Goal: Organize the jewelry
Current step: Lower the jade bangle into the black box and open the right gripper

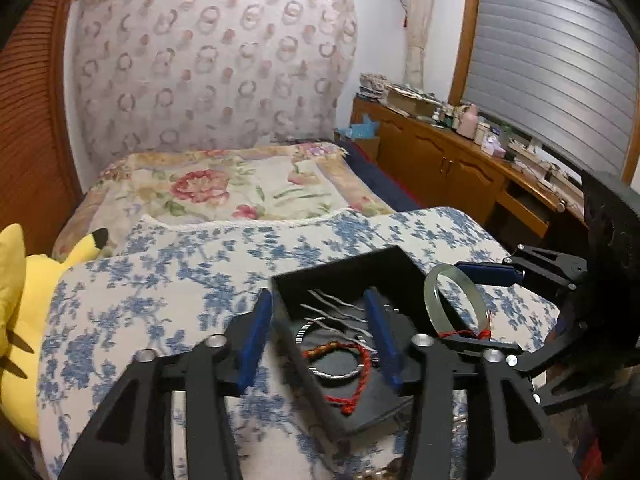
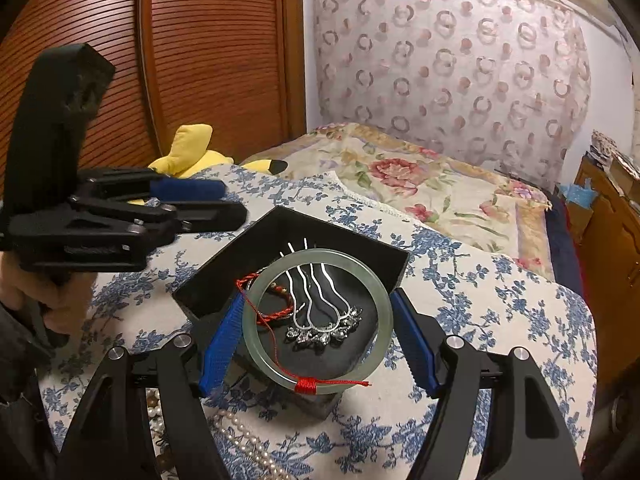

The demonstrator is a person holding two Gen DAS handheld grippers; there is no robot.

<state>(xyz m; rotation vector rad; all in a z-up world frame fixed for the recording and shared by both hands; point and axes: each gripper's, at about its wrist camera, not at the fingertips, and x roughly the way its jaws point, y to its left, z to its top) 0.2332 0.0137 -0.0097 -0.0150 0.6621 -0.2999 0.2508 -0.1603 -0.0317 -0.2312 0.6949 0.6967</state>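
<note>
- Right gripper [image 2: 318, 340]: blue fingers [image 2: 222, 344] clamped across a pale green jade bangle [image 2: 384, 300], one pad on each side of the ring, the ring's flat face tilted toward the wrist camera.
- Bangle: a red cord knot [image 2: 306, 385] on its near rim; it hangs just above the black tray [image 2: 224, 276], over the tray's near-right corner.
- Left gripper [image 1: 320, 336]: jaws half open, nothing between the pads; it straddles the tray's left wall.
- Tray contents: silver hairpins [image 2: 316, 300], red cord bracelet [image 1: 348, 364], silver ring bangle [image 1: 340, 374].
- Judgement: the right hand is nearer; the drop lies straight down.
</note>
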